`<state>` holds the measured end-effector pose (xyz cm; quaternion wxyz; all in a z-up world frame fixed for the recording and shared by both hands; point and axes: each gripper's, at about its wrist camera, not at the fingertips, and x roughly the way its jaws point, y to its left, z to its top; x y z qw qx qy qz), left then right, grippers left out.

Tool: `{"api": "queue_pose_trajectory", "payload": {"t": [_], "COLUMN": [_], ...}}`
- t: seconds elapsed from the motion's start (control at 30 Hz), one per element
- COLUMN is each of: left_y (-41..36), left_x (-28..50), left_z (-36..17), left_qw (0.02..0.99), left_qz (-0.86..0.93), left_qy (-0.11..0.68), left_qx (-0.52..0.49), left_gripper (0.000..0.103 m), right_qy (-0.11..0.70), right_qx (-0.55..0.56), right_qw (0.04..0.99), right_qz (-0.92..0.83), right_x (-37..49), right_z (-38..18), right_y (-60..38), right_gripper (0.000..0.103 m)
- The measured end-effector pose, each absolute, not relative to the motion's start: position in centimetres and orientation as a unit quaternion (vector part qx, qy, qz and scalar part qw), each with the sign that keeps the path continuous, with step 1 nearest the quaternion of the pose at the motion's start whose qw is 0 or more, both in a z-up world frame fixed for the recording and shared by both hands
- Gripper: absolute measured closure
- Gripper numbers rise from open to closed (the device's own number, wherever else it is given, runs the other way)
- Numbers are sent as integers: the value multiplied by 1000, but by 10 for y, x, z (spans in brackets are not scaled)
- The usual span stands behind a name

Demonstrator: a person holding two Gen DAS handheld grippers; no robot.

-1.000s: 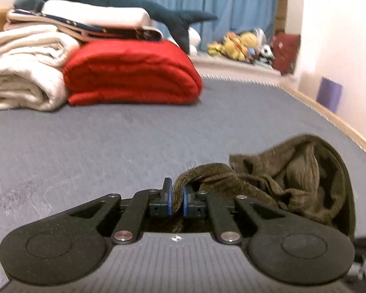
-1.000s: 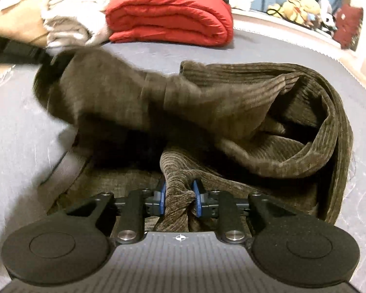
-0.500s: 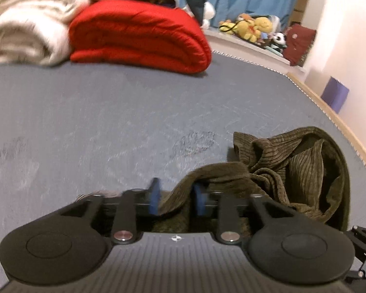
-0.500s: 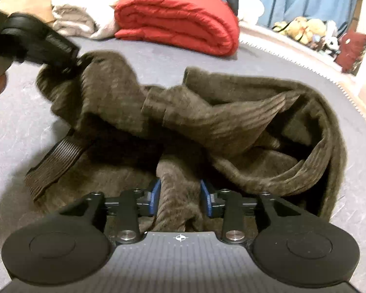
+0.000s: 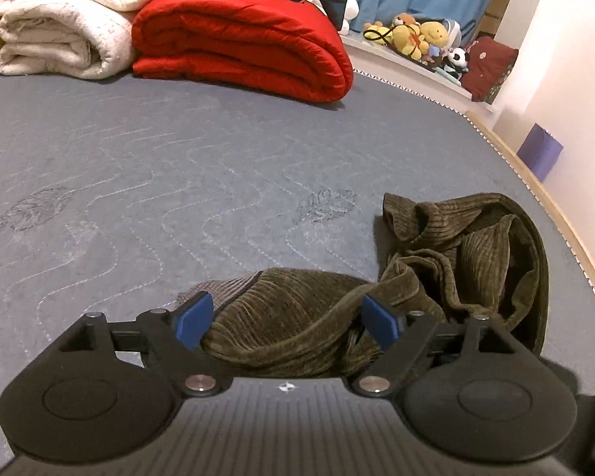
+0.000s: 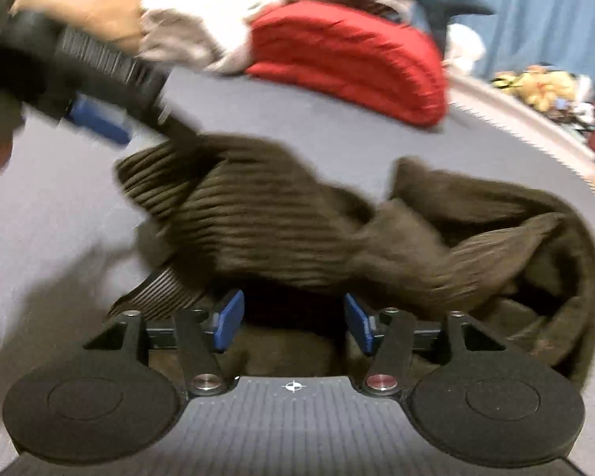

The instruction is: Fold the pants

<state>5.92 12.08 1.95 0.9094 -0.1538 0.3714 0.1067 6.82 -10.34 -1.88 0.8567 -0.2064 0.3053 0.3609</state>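
Observation:
Olive-brown corduroy pants [image 5: 456, 261] lie crumpled on the grey mattress [image 5: 178, 166], towards its right edge. My left gripper [image 5: 287, 319] is open, its blue pads spread wide, with a fold of the pants lying loose between them. In the right wrist view the pants [image 6: 337, 230] are bunched in a heap and blurred. My right gripper [image 6: 293, 323] is open just over the heap, holding nothing. The left gripper [image 6: 95, 119] also shows there at upper left, blurred, at the far end of the pants.
A folded red quilt [image 5: 250, 39] and rolled white blankets [image 5: 63, 20] are stacked at the far end of the mattress, with a plush shark on top. Soft toys [image 5: 420, 35] sit on a ledge. The wooden bed edge [image 5: 567, 218] and wall run close on the right.
Both grippers were shut on the pants a second ago and have opened, letting the cloth go. The pants have dropped into a heap; the right view is moving.

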Motion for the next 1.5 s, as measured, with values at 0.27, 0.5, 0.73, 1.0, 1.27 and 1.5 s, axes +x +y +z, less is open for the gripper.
{"api": "queue_pose_trajectory", "payload": {"t": [0.27, 0.5, 0.73, 1.0, 1.27, 1.5], "left_y": [121, 137, 156, 168, 149, 156], "left_x": [38, 32, 26, 31, 52, 65], "left_z": [27, 25, 26, 5, -34, -54], "left_qw": [911, 902, 894, 858, 823, 808], "left_qz": [149, 142, 140, 64, 4, 15], "left_qy": [368, 383, 382, 421, 469, 450], "left_qx": [-112, -140, -189, -285, -321, -380], "left_gripper": [16, 16, 19, 25, 16, 16], "right_qy": [342, 340, 337, 331, 319, 310], "right_qx": [-275, -266, -252, -165, -122, -106], "right_qw": [812, 814, 798, 812, 817, 822], "right_qz": [385, 388, 432, 452, 464, 466], "right_x": [65, 73, 79, 98, 101, 100], "right_z": [-63, -60, -54, -24, -10, -4], "right_y": [-71, -63, -61, -75, -91, -101], "right_gripper": [18, 35, 85, 94, 94, 95]}}
